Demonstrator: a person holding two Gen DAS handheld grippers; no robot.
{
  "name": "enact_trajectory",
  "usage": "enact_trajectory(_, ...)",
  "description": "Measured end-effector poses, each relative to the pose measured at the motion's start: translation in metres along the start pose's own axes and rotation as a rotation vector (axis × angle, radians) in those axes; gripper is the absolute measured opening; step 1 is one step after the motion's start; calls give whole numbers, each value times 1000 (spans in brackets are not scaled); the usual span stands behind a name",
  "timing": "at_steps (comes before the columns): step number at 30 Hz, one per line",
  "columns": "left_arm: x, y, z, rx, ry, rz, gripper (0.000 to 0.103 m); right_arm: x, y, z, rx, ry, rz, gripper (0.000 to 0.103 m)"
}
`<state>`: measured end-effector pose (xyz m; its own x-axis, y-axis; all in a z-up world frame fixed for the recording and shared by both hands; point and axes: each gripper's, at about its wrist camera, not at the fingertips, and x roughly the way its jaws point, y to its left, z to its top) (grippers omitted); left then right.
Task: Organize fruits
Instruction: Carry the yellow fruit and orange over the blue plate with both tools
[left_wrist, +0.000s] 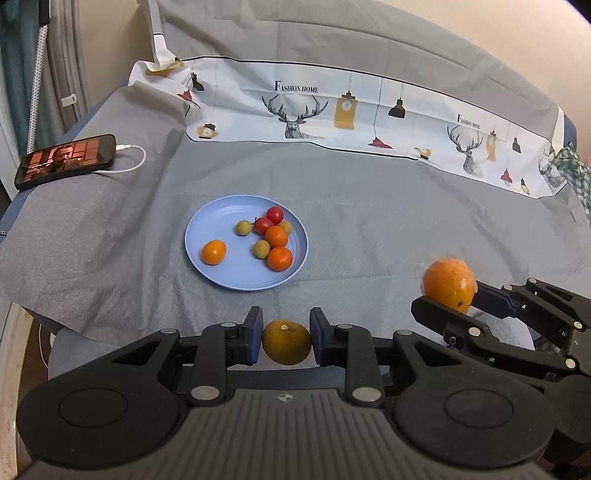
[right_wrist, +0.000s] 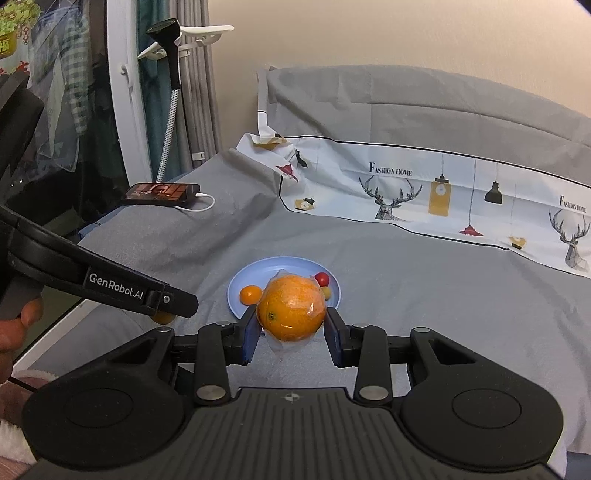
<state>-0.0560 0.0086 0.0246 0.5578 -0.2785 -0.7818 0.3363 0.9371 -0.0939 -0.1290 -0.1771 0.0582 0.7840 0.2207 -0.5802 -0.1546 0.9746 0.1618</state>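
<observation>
A light blue plate on the grey cloth holds several small fruits: small oranges, red cherry tomatoes and yellowish round fruits. My left gripper is shut on a dull orange near the front edge of the cloth. My right gripper is shut on a larger orange in clear wrap, held above the cloth in front of the plate. In the left wrist view the right gripper and its orange are at the right.
A phone with a lit screen and a white cable lies at the far left of the cloth. A white printed cloth lies along the back. A green checked cloth is at the far right.
</observation>
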Motion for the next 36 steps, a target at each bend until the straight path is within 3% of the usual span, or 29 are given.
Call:
enact_trajectory(22,24,22,9,-45,40,-14,30,23,-1,3,-3,73,-6,39)
enact_trajectory(36,88,57,64,-103,91,43,30,92,-14,15,24,157,4,39)
